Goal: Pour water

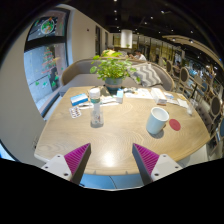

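Right now, from the gripper view, you are at the very start of the pour: your gripper [111, 160] hangs at the near edge of the wooden table [115, 135] with its fingers spread wide and nothing between them. Both purple pads [76, 157] face an empty gap, so I judge the reach has not begun.

Well beyond the fingers, to the left of the table's middle, stands a clear bottle [96, 110] with a white cap, upright; it looks like the thing you will pour from, though you cannot tell how much water it holds. To the right, apart from it, sits a white mug [157, 121], upright, its inside hidden from here. Just beside the mug lies a small red coaster [175, 125]. A potted plant [112, 70] stands at the far side of the table, with papers [150, 94] near it.

Your next move, as I read it, calls for carrying the fingers forward and left to straddle the bottle, then closing on its body below the cap.
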The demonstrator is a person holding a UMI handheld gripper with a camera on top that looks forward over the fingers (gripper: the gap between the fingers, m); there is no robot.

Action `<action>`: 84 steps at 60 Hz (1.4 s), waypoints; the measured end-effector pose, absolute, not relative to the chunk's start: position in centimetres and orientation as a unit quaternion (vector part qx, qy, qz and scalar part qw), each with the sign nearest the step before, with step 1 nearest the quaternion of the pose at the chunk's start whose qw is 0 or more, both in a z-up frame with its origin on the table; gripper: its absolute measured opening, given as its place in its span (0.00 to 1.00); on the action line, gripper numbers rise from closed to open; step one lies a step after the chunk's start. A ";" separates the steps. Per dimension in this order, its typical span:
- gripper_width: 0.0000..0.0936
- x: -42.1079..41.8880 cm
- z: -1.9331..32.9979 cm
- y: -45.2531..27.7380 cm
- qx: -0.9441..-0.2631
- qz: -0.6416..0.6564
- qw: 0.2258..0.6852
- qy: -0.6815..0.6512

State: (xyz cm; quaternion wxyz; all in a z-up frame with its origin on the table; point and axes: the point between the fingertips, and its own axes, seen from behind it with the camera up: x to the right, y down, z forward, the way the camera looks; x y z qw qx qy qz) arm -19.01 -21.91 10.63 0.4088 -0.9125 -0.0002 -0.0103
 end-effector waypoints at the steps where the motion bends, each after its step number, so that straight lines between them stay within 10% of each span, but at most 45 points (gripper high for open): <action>1: 0.92 -19.7 10.5 -21.3 -0.911 -0.007 0.413 -0.002; 29: 0.92 -25.2 5.1 -1.5 -0.863 0.017 0.505 0.011; 45: 0.53 -26.0 2.4 2.5 -0.848 0.007 0.531 -0.011; 55: 0.46 -26.1 2.7 2.3 -0.843 0.003 0.538 -0.012; 84: 0.43 -22.4 17.1 -0.9 -0.781 0.251 0.544 0.176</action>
